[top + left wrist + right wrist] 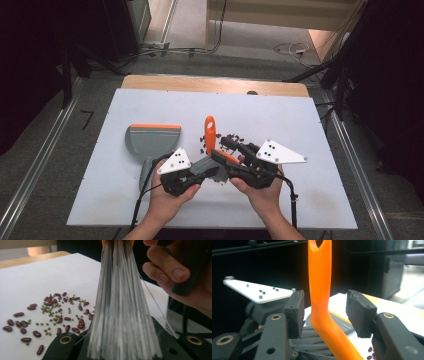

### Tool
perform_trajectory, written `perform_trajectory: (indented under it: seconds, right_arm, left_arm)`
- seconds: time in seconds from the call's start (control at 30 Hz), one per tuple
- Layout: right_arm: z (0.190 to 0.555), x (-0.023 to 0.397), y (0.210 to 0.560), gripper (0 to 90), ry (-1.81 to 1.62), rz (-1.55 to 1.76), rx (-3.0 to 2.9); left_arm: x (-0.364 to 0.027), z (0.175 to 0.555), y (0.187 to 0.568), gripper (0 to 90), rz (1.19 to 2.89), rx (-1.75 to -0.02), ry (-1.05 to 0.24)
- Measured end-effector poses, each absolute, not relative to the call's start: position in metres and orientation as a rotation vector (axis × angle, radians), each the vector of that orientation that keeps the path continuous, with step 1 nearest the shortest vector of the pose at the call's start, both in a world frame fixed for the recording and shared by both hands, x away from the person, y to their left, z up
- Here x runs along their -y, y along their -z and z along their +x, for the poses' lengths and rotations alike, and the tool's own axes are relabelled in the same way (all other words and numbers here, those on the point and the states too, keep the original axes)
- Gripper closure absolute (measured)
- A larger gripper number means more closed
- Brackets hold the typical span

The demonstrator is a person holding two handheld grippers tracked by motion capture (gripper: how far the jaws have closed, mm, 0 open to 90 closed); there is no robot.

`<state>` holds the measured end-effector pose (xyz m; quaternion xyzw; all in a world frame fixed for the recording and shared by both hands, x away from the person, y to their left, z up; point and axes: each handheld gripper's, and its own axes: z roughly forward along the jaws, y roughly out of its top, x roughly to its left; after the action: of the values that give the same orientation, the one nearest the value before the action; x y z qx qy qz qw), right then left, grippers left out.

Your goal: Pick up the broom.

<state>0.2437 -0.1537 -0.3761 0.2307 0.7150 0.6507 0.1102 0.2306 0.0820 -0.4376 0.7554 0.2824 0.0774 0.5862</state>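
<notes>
No readable text, no labels, no brand marks, no numbers, no signs on anything in the high view, the left gripper view or the right gripper view

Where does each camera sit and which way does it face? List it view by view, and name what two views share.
High view: fixed above the person's side, looking forward and down on the white table; both hands, left gripper and right gripper show.
Left gripper view: rides the left gripper, looking along grey brush bristles clamped in its jaws, toward scattered beans; the other hand's fingers show.
Right gripper view: rides the right gripper, looking past the orange brush handle between open jaws.
Shared: brush, beans.
</notes>
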Motion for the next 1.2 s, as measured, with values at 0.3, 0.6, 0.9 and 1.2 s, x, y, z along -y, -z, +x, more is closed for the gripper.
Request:
perform_trajectory:
  seconds: [0.3,0.6,0.9,1.2]
  right_arm:
    - [0.268,0.177,0.371,44.4,-1.959,0.511,-2.223]
    - [0.279,0.178,0.38,50.7,-1.935,0.361,-2.511]
    - [0.279,0.169,0.394,53.3,-1.963,0.22,-2.717]
    - [0.278,0.163,0.4,66.5,-1.93,0.218,-2.776]
  left_arm:
    - [-0.097,0.236,0.434,86.3,1.775,-0.605,-0.151]
    - [-0.098,0.236,0.432,86.3,1.816,-0.481,-0.071]
    - [-0.096,0.235,0.433,86.3,1.835,-0.349,0.033]
    - [-0.094,0.234,0.433,86.2,1.834,-0.322,0.066]
